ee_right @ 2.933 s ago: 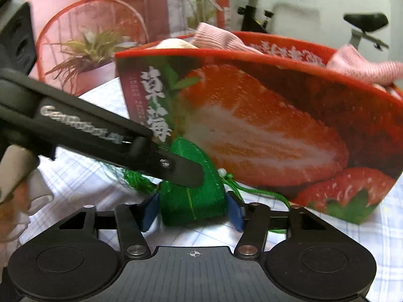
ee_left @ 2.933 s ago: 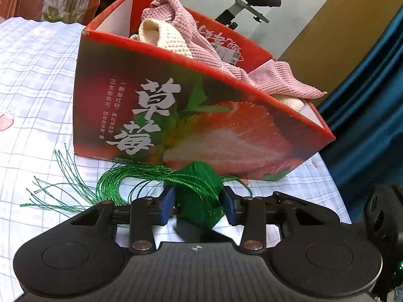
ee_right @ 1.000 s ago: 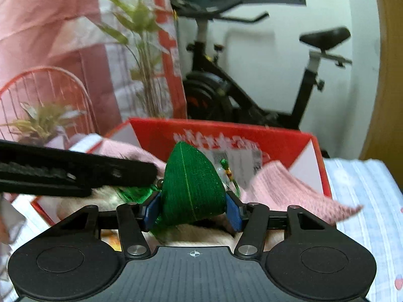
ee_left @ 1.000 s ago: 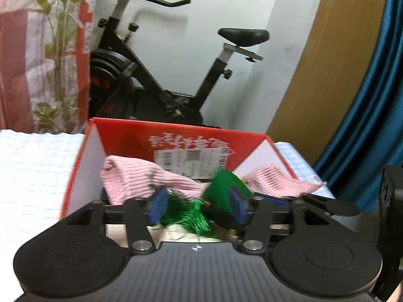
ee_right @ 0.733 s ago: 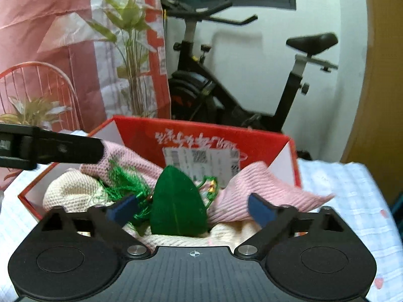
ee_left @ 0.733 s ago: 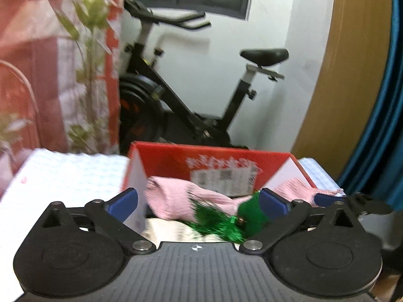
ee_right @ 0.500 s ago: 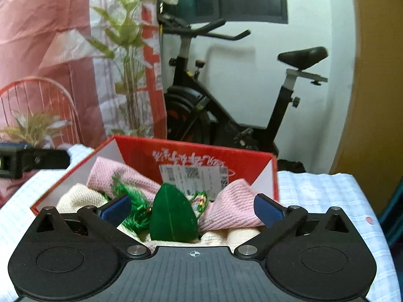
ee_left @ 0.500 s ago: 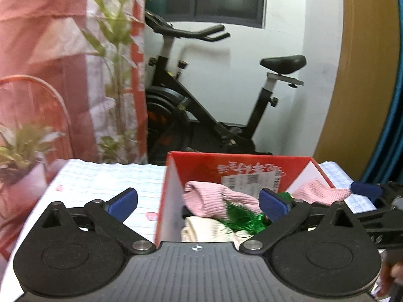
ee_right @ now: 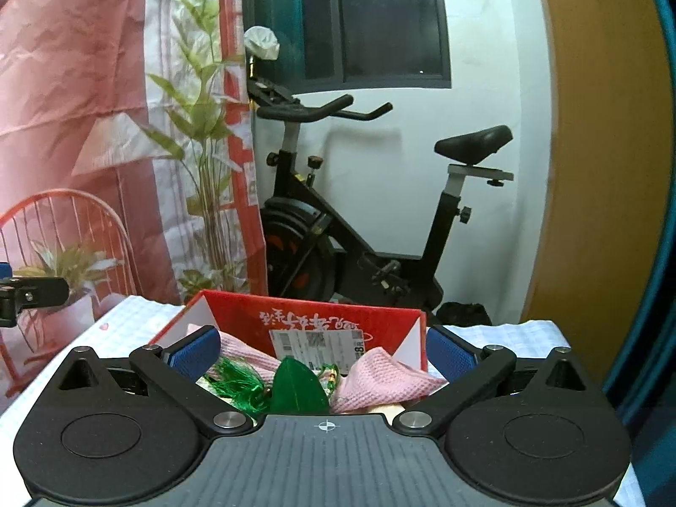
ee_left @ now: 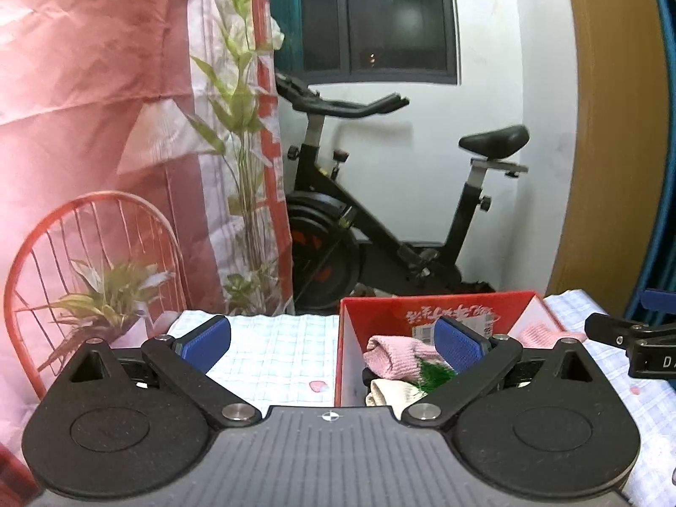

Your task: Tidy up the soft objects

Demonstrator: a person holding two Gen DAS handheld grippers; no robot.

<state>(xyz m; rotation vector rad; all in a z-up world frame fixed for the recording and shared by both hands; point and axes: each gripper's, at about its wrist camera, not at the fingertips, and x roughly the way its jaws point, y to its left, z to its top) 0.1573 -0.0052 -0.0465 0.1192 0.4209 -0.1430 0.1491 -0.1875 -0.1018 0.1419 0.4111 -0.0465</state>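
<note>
- Left wrist view: left gripper [ee_left: 333, 340] is standing with jaws spread wide, nothing between the blue pads [ee_left: 205, 340].
- Red box [ee_left: 350, 338] is sitting on the checked tablecloth [ee_left: 274, 355], right of centre; its near wall is facing the camera.
- Pink knitted cloth [ee_left: 391, 355] is lying rolled inside the box, a cream cloth [ee_left: 388, 391] showing beneath it.
- Green tassel [ee_left: 435, 374] is peeking out beside the pink cloth, partly hidden by the right-hand pad and its link.
- Right gripper [ee_left: 633, 338] is showing at the right edge as a black finger with a blue tip; its spread cannot be told from here.
- Exercise bike [ee_left: 380, 228], leafy plant [ee_left: 241, 135] and red wire chair [ee_left: 84, 253] are standing behind the table.
- Right wrist view: right gripper [ee_right: 323, 350] is likewise gaping wide and holding nothing.
- Green pouch [ee_right: 300, 393] is resting in the box on the cloths, just beyond the gripper body, with the tassel fanning out to its left.
- A second pink fold [ee_right: 380, 380] is draping toward the box's right wall.
- White barcode label [ee_right: 317, 342] is showing on the inner far wall.
- This view is giving the pouch, which the left view is not showing; a finger of the other gripper is poking in at the left edge.
</note>
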